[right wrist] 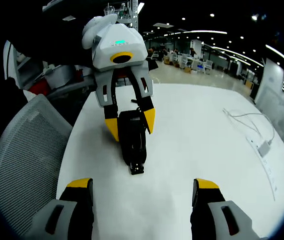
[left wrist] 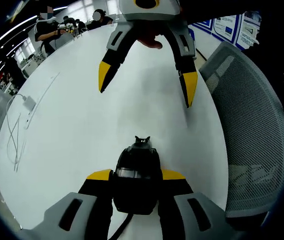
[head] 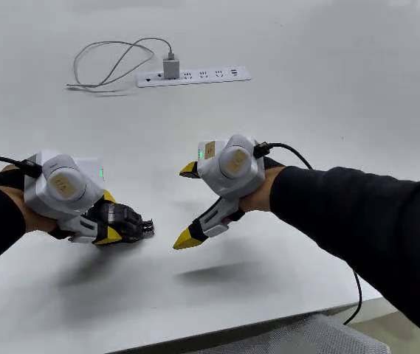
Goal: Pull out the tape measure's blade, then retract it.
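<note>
**Lining up for the pull**

The left claw is pinching the black tape measure just over the bench. It is pointing the blade hook at the right claw, probably to offer the tip for grabbing. The right claw is hanging just beside that hook with its jaws spread wide, apparently aiming to close on it. The blade is not yet drawn out. Farther back, a power strip with a plugged charger is lying well apart.
</note>
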Demonstrator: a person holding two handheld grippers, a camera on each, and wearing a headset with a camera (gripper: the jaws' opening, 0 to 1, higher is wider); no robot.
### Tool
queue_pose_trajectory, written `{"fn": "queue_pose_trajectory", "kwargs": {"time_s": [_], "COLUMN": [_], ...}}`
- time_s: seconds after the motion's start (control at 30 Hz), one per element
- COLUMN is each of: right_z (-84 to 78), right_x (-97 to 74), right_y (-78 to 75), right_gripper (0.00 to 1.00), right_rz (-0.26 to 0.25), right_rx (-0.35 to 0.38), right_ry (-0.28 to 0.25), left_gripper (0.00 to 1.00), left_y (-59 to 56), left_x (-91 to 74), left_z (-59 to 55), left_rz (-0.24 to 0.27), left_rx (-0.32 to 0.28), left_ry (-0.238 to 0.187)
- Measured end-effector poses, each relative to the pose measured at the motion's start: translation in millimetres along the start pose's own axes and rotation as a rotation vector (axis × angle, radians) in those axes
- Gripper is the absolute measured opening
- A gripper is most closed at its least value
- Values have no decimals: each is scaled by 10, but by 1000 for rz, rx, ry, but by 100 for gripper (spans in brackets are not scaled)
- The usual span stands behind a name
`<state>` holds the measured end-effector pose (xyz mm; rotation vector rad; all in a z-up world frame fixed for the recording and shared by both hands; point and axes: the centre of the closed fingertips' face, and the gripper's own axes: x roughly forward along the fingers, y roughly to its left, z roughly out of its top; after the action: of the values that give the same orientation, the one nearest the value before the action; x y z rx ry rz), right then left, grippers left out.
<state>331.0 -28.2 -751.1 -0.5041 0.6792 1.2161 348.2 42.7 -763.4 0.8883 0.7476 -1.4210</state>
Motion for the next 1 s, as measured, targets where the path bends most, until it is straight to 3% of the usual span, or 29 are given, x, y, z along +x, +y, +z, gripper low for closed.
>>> {"fn": "queue_pose_trajectory", "kwargs": {"time_s": [0.6, 1.0], "right_z": [26, 21], "right_x": [278, 439], "right_y": [58, 33], "right_gripper": [61, 40], "right_rz": [58, 76], "right_rx": [-36, -36], "right_ry": [32, 22], "left_gripper": [30, 30], "left_y": [17, 12], "left_x": [8, 15], "left_z": [-15, -10], "left_rz": [-2, 3], "left_rx": [-13, -11], "left_ry": [-4, -5]}}
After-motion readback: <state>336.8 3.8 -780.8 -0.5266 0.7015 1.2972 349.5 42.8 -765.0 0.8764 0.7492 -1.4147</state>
